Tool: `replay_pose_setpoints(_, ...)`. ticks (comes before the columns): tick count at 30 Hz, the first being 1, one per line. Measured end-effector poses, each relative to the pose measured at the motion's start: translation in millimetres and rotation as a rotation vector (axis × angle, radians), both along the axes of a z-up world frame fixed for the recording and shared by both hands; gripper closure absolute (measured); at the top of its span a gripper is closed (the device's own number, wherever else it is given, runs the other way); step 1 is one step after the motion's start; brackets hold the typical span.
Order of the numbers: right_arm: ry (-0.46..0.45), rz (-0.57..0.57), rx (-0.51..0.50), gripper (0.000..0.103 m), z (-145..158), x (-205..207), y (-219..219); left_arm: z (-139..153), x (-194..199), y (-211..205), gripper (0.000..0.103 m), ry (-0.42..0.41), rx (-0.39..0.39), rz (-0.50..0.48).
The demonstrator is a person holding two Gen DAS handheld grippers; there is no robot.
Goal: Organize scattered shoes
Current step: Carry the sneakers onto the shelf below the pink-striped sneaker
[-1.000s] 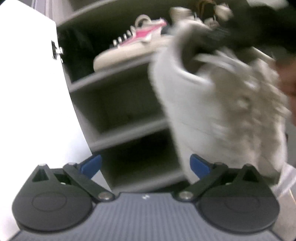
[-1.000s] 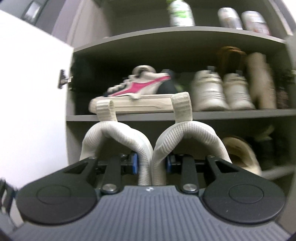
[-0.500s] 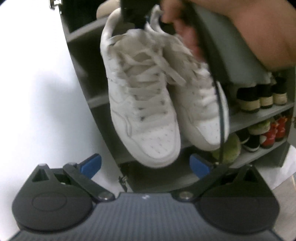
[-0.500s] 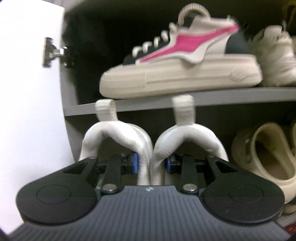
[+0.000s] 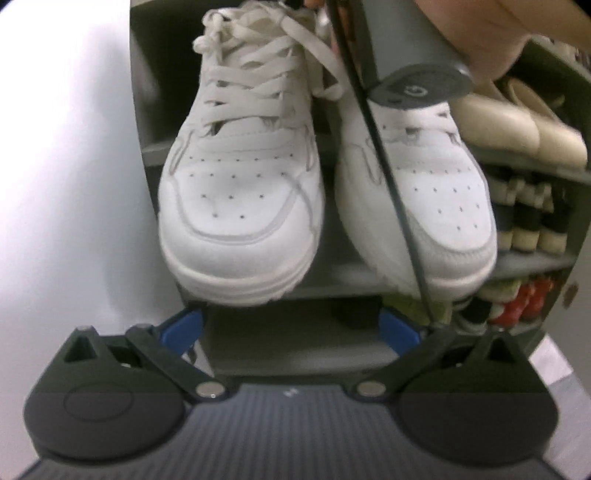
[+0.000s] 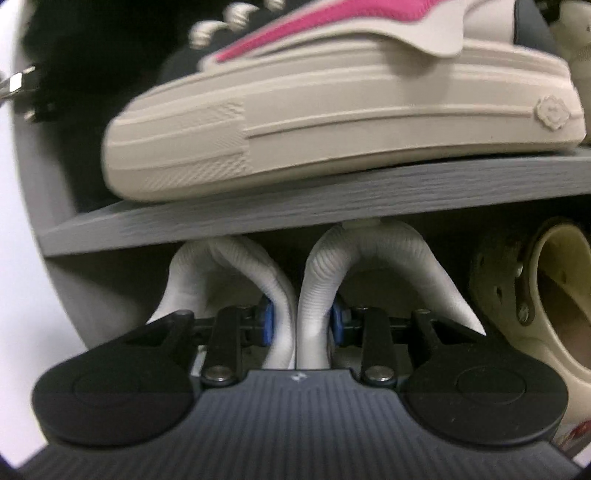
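White leather identifies the load: a pair of white sneakers (image 5: 240, 206), toes toward the left wrist camera, hangs side by side in front of the open shoe cabinet (image 5: 535, 266). In the right wrist view the right gripper (image 6: 299, 325) has its fingers (image 6: 267, 325) drawn narrow on the two inner collar walls of the pair, pressed together between the blue pads; the heel collars (image 6: 354, 254) arch up on either side and the heel tabs sit just under the front edge of a grey shelf (image 6: 332, 199). That shelf already carries a cream platform sneaker with a pink stripe (image 6: 332, 122). A beige clog (image 6: 554, 295) lies in the compartment below, to the right of the held pair.

The left gripper (image 5: 291, 328) stands wide with nothing between its fingers (image 5: 181, 328), below the toes of the pair and clear of them. A hand (image 5: 491, 33) and the grey handle of the right tool cross the upper right of that view, with a dark cable running down in front of the right-hand sneaker.

Step in hand, as judged: transport of the pair to a free shelf slot, at the insertion stage. The heels are at the mouth of the compartment below the pink-striped shoe.

The next move calls for:
- lowering the heel collars enough to clear the shelf edge;
- advancing the pair heel-first into the compartment, left of the clog;
- setting both soles flat on the shelf below before the fingers part.

The left gripper is free to steady the toes if the pair swings.
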State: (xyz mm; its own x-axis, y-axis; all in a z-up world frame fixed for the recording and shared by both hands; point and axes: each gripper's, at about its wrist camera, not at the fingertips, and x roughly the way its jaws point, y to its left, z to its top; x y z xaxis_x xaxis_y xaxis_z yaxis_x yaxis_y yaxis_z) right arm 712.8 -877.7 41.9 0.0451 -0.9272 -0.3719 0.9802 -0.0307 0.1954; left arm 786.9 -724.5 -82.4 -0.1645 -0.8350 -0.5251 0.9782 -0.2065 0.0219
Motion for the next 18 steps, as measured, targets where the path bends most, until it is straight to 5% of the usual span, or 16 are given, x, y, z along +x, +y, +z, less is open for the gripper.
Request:
replay_pose_setpoints(14, 0.005, 0.032, 0.068, 0.061, 3, 1, -17, 8, 0, 10, 0.000, 0.069, -0.023, 0.034)
replay_pose_setpoints(18, -0.008, 0.055, 0.087, 0.057, 7, -6, -20, 16, -3, 23, 0.000, 0.053, -0.104, 0.057)
